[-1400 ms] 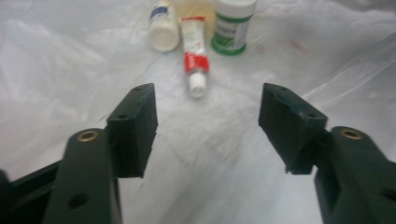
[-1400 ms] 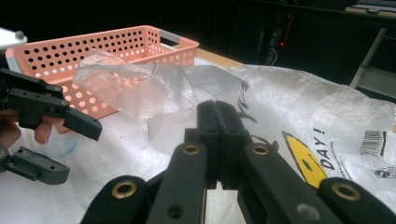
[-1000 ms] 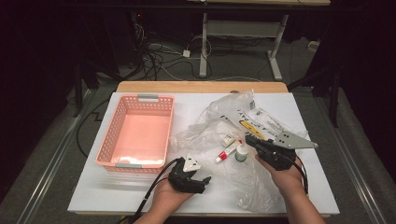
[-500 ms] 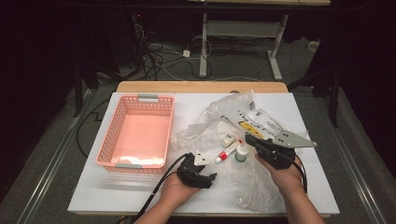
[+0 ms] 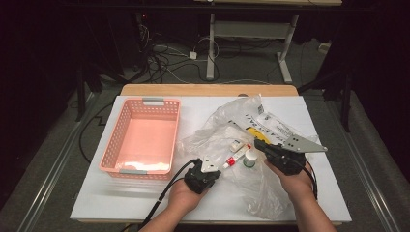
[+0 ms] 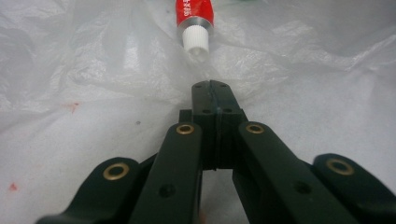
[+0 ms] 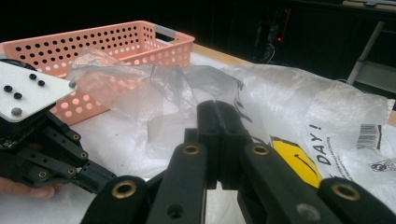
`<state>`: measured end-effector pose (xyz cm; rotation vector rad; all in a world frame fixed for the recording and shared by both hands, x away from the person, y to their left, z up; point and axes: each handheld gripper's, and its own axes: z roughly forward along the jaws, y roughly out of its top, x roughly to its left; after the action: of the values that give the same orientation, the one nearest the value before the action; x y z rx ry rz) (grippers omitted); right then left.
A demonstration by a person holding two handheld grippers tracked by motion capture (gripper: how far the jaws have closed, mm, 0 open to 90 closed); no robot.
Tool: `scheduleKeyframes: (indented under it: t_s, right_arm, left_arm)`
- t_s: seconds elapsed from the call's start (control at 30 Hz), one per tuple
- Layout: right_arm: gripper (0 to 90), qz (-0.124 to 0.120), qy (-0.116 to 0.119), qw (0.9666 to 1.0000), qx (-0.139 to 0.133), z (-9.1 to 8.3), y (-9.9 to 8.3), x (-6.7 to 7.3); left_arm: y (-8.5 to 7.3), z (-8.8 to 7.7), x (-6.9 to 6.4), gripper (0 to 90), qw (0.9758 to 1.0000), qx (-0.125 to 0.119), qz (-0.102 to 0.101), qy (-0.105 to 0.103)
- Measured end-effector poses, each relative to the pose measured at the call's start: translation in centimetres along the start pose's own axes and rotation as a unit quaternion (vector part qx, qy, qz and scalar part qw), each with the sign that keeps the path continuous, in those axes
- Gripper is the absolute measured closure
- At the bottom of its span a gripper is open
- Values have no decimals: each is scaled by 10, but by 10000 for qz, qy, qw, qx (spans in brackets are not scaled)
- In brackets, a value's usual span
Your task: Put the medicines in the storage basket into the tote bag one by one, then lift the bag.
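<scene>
The left claw (image 6: 215, 91), whose jaws have just been closing, now has them pressed together on a fold of the clear plastic bag (image 5: 227, 145), just short of the white cap of a red tube (image 6: 194, 21) lying on it. The right claw (image 7: 218, 114) is likewise clamped on the bag's film, at the right of the desk (image 5: 96, 193). A pink basket (image 5: 145, 140) stands to the left.
</scene>
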<state>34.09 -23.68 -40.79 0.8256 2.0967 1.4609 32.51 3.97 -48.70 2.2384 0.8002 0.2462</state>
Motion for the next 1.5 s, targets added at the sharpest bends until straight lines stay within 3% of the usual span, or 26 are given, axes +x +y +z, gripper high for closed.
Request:
scheduleKeyframes:
  t_s: [0.13,0.37,0.77,0.87,1.0,1.23,1.43,1.5]
  right_arm:
    - [900,-18,35,10000,12,0,-1,2]
    - [900,-26,64,10000,-35,-2,-1,2]
    - [900,-7,20,9999,-107,-7,1,2]
    - [900,-9,20,9999,-117,-7,2,2]
    - [900,-3,-13,9999,-139,-5,3,2]
    - [900,-59,-20,9999,-157,-3,4,3]
    - [900,-83,77,9999,-103,2,2,8]
    - [900,-113,107,9998,-146,1,4,11]
  left_arm:
    - [-2,-3,1,888,9999,-117,-28,-6]
    - [-7,-13,6,888,9973,-681,-232,-118]
    - [-6,-25,2,888,9926,-1199,-154,-103]
    - [-4,-30,1,888,9922,-1245,-34,-5]
    - [-3,-37,2,888,9902,-1399,-21,29]
    - [-1,-51,5,889,9852,-1709,-51,139]
    - [3,-64,2,888,9826,-1816,98,368]
    - [5,-68,2,889,9807,-1909,92,412]
